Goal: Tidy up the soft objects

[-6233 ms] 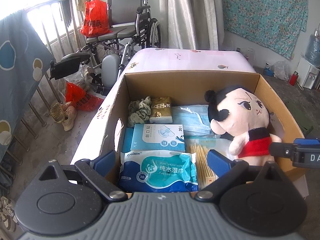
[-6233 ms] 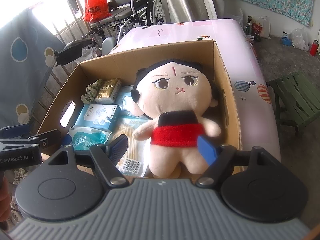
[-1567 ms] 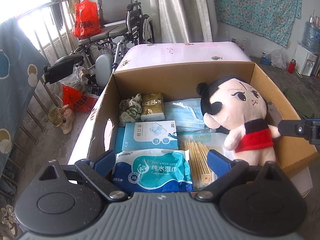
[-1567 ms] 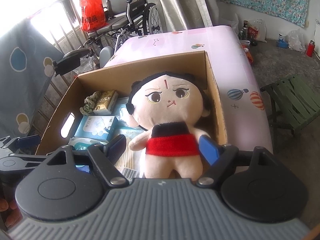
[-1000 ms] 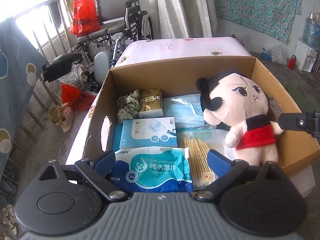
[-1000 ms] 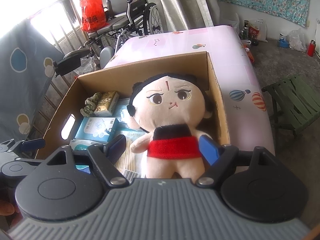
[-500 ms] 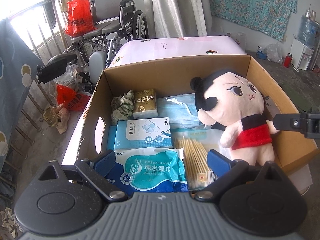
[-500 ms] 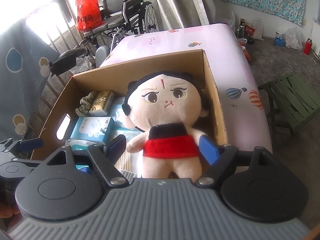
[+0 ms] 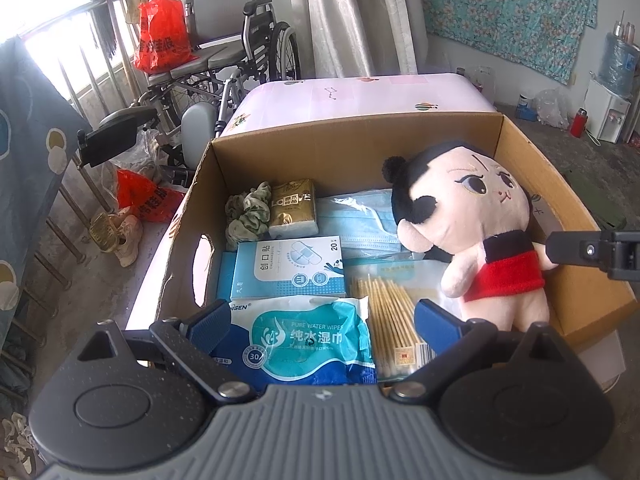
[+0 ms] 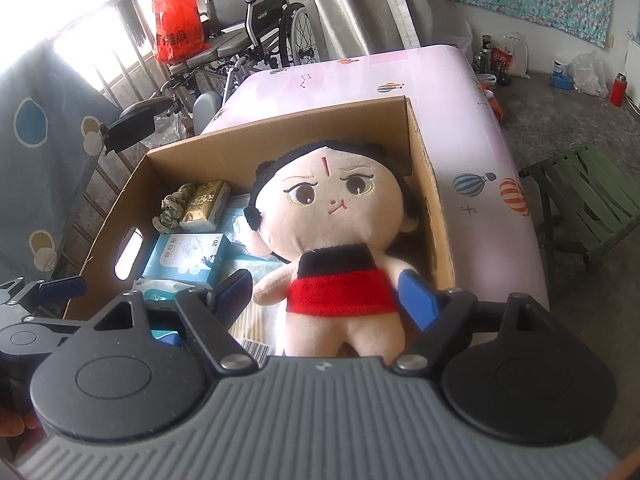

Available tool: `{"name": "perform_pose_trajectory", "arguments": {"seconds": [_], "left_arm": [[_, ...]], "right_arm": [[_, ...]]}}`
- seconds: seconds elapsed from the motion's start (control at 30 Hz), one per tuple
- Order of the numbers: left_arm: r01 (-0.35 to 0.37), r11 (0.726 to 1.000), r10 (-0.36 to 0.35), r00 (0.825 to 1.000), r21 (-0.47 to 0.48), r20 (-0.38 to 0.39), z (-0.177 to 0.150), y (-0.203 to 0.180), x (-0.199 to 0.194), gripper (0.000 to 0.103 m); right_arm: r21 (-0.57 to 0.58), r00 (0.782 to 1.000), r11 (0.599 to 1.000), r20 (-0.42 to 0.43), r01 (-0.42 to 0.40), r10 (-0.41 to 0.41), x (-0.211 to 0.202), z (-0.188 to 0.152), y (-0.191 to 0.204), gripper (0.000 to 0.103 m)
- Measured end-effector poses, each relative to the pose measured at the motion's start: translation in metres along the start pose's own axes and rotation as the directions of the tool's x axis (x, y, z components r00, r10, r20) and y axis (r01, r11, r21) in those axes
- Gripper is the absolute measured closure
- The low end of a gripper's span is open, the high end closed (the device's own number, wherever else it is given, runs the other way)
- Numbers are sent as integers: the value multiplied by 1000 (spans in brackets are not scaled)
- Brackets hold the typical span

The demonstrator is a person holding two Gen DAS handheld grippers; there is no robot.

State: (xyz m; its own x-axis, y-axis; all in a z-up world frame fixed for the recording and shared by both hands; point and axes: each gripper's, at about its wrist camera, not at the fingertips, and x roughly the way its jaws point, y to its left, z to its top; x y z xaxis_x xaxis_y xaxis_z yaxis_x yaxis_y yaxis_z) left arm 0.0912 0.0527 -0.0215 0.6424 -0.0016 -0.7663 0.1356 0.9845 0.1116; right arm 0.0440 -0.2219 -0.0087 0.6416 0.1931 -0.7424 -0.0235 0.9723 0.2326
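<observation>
A cardboard box [image 9: 360, 136] [image 10: 432, 184] sits on a pink table. A plush doll [image 9: 476, 224] [image 10: 336, 236] in a red top lies in the box's right half. The left half holds a wet-wipes pack [image 9: 304, 340], a blue carton [image 9: 292, 268], blue face masks [image 9: 360, 220], a gold tissue pack [image 9: 292, 208], a green scrunchie [image 9: 246, 216] and cotton swabs [image 9: 388, 316]. My left gripper [image 9: 324, 320] is open above the wipes at the near edge. My right gripper [image 10: 328, 292] is open, its fingers either side of the doll's body.
The pink table [image 10: 484, 148] extends beyond and right of the box. A wheelchair [image 9: 224, 64] with a red bag [image 9: 164, 40] stands behind. A green folding stool [image 10: 592, 208] is at the right. Railings and a blue cloth [image 9: 28, 152] are on the left.
Both grippers have drawn back and lifted slightly from the box over the last seconds. Both stay open. The box's contents have not moved.
</observation>
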Motion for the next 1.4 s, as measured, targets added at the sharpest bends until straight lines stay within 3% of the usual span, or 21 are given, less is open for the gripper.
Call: {"name": "perform_pose_trajectory", "arguments": {"seconds": [1.4], "left_arm": [[-1, 999, 2, 1000, -38, 26, -6, 10, -12, 4]], "right_arm": [[-28, 1000, 1000, 19, 3, -2, -14, -7, 13, 22]]}}
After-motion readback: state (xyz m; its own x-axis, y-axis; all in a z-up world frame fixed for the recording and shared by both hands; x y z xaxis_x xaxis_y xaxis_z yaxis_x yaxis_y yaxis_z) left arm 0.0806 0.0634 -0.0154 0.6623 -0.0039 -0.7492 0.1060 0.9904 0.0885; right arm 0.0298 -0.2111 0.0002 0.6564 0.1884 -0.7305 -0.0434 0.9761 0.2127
